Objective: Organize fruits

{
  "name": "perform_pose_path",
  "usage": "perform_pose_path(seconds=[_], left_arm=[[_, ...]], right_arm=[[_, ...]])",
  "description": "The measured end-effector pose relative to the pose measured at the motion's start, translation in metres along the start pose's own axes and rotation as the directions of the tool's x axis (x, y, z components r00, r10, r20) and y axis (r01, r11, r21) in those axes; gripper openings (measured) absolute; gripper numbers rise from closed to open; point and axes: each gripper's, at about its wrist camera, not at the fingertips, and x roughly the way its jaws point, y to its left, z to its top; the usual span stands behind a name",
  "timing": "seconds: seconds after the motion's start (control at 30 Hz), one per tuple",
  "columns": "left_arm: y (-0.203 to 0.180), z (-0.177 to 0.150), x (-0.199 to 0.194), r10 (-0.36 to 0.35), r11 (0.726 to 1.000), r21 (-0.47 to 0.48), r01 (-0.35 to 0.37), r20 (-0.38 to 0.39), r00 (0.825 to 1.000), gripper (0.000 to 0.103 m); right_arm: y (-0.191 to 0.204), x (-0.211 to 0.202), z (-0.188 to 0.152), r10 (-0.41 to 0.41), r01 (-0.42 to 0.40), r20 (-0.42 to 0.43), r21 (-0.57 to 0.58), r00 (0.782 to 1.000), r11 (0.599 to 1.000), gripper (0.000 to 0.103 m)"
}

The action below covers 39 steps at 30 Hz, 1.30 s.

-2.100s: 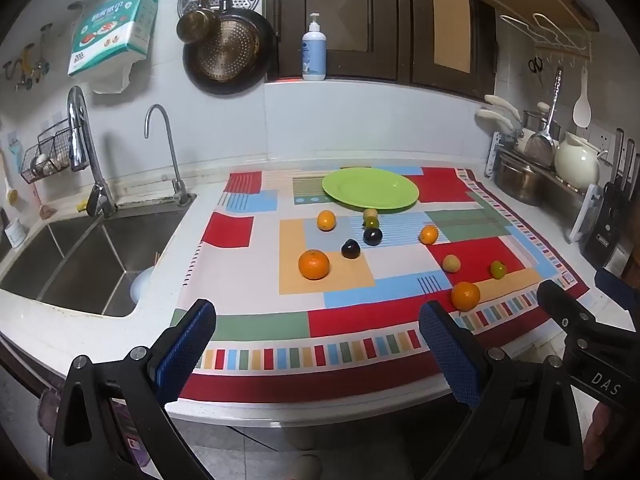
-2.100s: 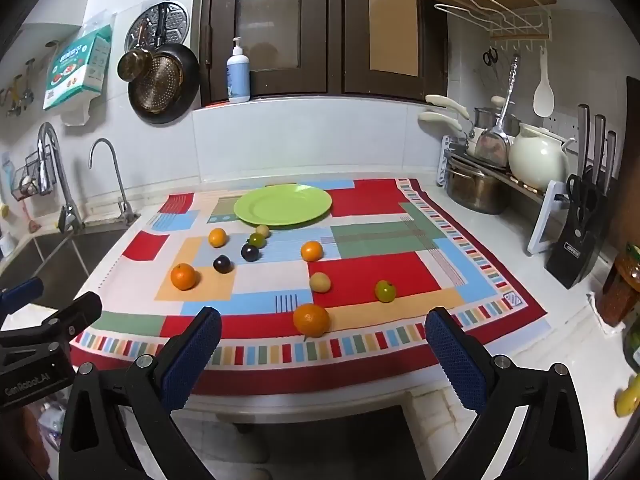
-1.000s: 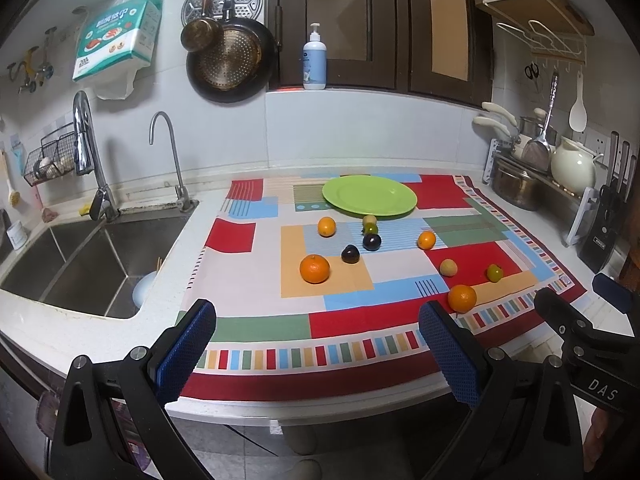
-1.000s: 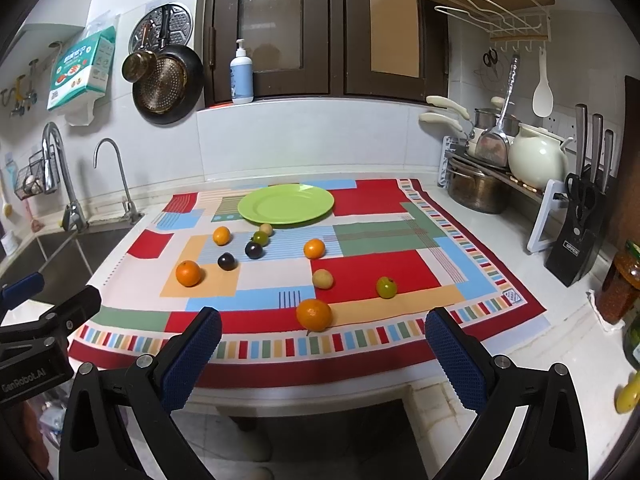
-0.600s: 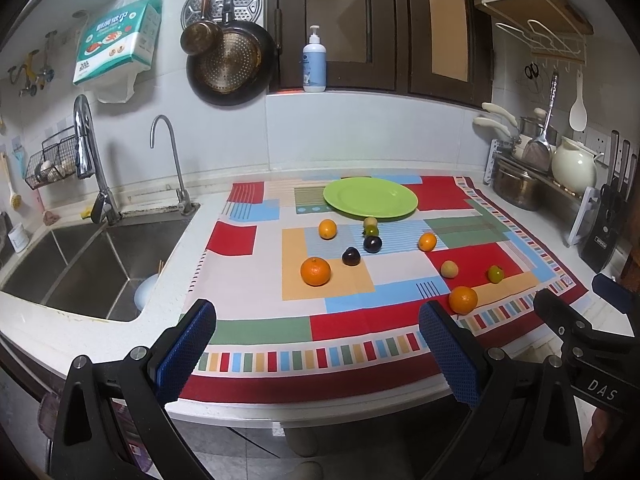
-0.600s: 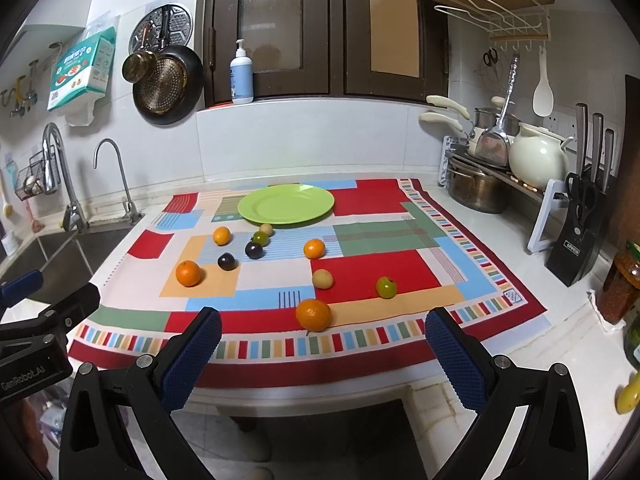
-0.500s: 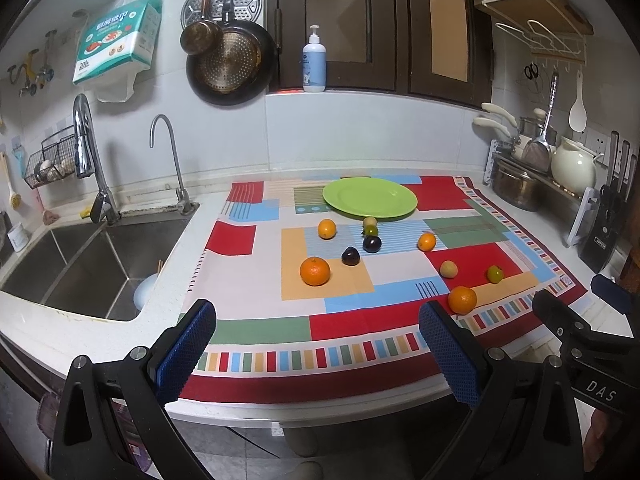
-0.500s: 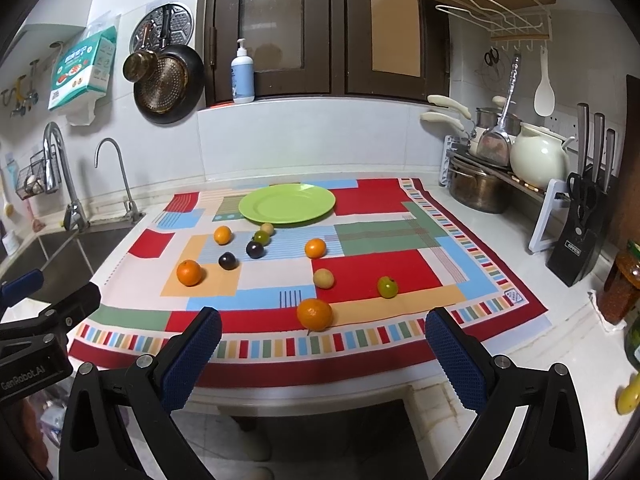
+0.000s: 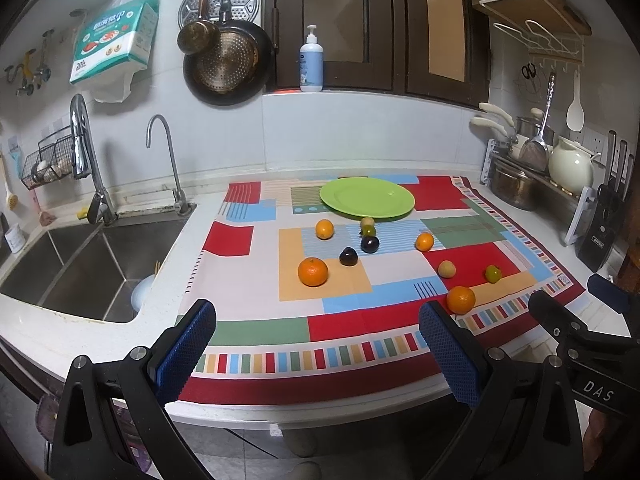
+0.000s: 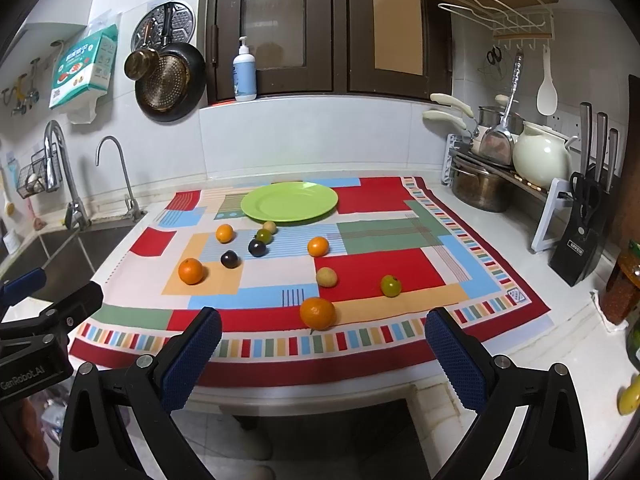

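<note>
Hovering off the front edge of the counter, the left gripper (image 9: pixel 316 344) has its blue-padded fingers spread wide with nothing between them, and the right gripper (image 10: pixel 322 354) hangs just beside it, spread equally wide and equally empty. Neither touches the patchwork cloth (image 10: pixel 380 268) that covers the worktop.

Everything else sits in relation to the green plate (image 10: pixel 289 201), which lies bare at the back of that cloth. Just in front of the plate is a small yellowish fruit (image 10: pixel 270 227) touching a small green one (image 10: pixel 263 236), and a dark plum (image 10: pixel 257 247) sits right before those. A second plum (image 10: pixel 229 259) lies a little further forward and towards the sink (image 9: pixel 84 264). A small orange (image 10: pixel 224 233) rests to the sink side of the plate's front edge, and a larger orange (image 10: pixel 191 271) sits further out the same way. Another small orange (image 10: pixel 318 246) lies straight forward of the plate. Well forward of it are a pale yellow fruit (image 10: pixel 326 277) and a green one (image 10: pixel 390 285), apart from each other. Farthest from the plate, near the cloth's striped border, sits the biggest orange (image 10: pixel 317 313), closest to the right gripper. A knife block (image 10: pixel 580 240) stands well off to the plate's right.
</note>
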Motion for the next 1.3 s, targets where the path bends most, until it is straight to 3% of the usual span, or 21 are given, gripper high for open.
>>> perform_pose_path(seconds=[0.83, 1.3], left_arm=[[0.006, 0.001, 0.011, -0.016, 1.0, 0.011, 0.016, -0.01, 1.0, 0.103], [0.012, 0.017, 0.054, -0.068, 0.993, 0.092, 0.072, -0.046, 0.997, 0.099]], right_arm=[[0.004, 0.005, -0.001, -0.002, 0.002, -0.006, 0.003, 1.0, 1.0, 0.102], [0.019, 0.036, 0.004, -0.028, 0.03, -0.054, 0.031, 0.998, 0.999, 0.102]])
